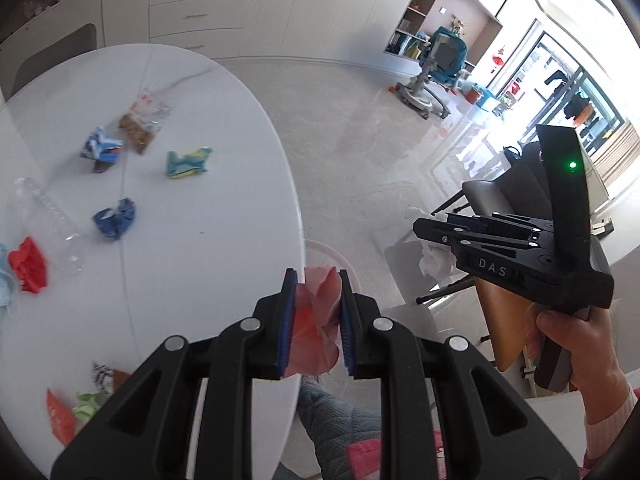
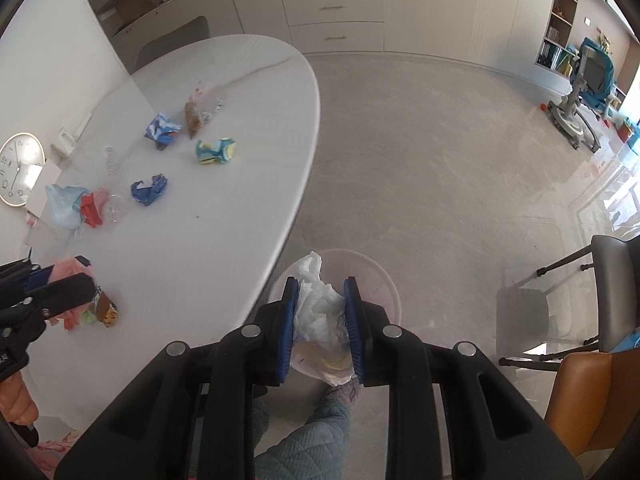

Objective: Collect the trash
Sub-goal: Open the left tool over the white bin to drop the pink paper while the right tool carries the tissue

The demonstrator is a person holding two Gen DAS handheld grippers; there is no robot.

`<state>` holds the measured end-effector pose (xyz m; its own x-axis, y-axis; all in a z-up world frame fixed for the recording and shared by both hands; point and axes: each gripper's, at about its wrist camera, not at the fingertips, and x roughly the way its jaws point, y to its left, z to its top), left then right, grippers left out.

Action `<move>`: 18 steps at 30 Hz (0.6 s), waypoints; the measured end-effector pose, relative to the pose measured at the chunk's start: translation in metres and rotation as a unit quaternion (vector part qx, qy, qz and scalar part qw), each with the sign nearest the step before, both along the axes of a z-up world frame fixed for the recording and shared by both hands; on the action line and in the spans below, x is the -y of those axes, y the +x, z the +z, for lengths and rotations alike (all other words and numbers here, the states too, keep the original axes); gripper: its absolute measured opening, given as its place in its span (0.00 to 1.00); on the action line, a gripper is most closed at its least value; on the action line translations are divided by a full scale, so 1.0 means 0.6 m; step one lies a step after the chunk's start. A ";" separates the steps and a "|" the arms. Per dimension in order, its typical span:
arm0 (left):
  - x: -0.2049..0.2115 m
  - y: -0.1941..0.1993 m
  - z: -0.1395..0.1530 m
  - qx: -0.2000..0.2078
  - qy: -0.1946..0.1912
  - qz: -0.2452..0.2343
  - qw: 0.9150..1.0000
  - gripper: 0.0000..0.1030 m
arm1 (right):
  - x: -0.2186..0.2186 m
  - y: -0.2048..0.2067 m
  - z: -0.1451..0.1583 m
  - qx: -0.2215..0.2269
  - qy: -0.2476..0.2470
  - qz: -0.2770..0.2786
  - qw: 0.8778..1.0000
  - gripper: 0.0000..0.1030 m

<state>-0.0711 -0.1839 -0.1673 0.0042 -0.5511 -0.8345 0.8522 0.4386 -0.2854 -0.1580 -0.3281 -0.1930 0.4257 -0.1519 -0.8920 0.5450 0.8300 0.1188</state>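
Crinkled pink wrapper (image 1: 316, 320), crumpled translucent bag (image 2: 322, 320)

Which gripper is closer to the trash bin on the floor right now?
Right. The right gripper, shut on a white plastic bag, hangs over the trash bin; the left gripper is over the table's edge.

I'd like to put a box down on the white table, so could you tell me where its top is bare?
The table is bare along its near rim, between the dark blue wrapper and the edge by the bin, and at its far end beyond the clear bag. The wall side is crowded: red scrap, pale blue bag, bottle.
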 end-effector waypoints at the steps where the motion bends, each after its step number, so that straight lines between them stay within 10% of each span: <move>1: 0.024 -0.010 -0.012 -0.002 0.007 -0.004 1.000 0.19 | 0.012 -0.008 -0.002 -0.001 -0.002 0.001 1.000 0.25; 10: 0.147 -0.052 -0.089 -0.025 0.053 -0.010 0.998 0.22 | 0.081 -0.042 -0.028 -0.006 0.015 0.040 0.999 0.25; 14: 0.162 -0.062 -0.092 -0.012 0.055 0.003 0.998 0.58 | 0.091 -0.043 -0.035 -0.004 0.024 0.055 0.998 0.25; 18: 0.166 -0.065 -0.082 -0.003 0.054 0.003 0.999 0.64 | 0.098 -0.042 -0.042 -0.003 0.033 0.066 0.997 0.26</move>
